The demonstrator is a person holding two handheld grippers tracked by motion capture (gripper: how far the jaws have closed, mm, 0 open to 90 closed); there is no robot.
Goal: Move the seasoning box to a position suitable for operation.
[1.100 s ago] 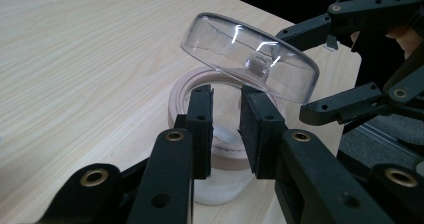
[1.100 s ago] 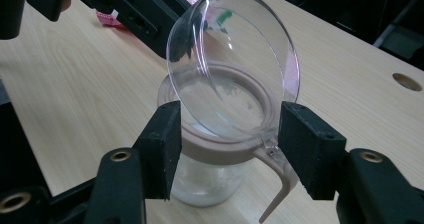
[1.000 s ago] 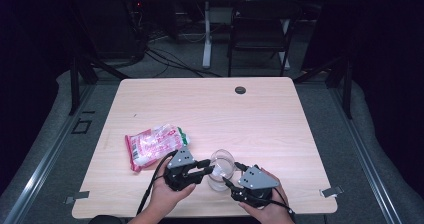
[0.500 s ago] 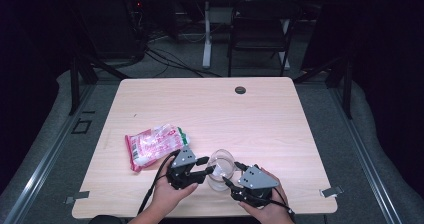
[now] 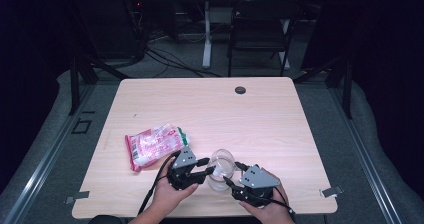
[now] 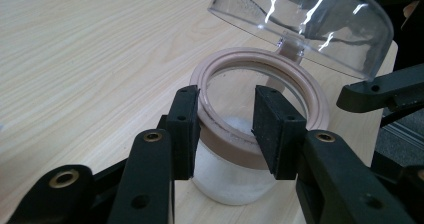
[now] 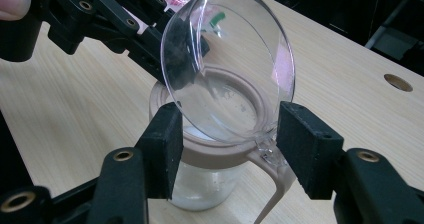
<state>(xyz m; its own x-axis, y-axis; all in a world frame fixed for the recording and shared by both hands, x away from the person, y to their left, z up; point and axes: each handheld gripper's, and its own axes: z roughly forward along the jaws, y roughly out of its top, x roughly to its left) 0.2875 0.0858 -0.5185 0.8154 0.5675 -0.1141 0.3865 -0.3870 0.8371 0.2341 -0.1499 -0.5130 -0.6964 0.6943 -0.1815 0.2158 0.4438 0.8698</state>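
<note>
A clear jar [image 5: 220, 173] with a tan rim [image 6: 320, 109] stands near the table's front edge. Its clear hinged lid [image 7: 230, 64] is tipped up and open, and something white lies in the bottom [image 6: 225, 184]. My right gripper [image 7: 230, 149] is shut on the jar, one pad on each side of the rim, just by the hinge. My left gripper [image 6: 225, 129] reaches in from the left [image 5: 210, 168]. Its jaws have just been closing a little, with the near part of the rim between them, and the pads do not press on it.
A pink and white snack bag [image 5: 155, 145] lies on the table [image 5: 300, 134] to the left of the hands. A round cable hole [image 5: 240, 90] sits near the far edge. A black chair [image 5: 260, 24] and cables are on the floor beyond the table.
The left gripper has shifted slightly at the jar's rim. The jar, its open lid and the right gripper stay where they were.
</note>
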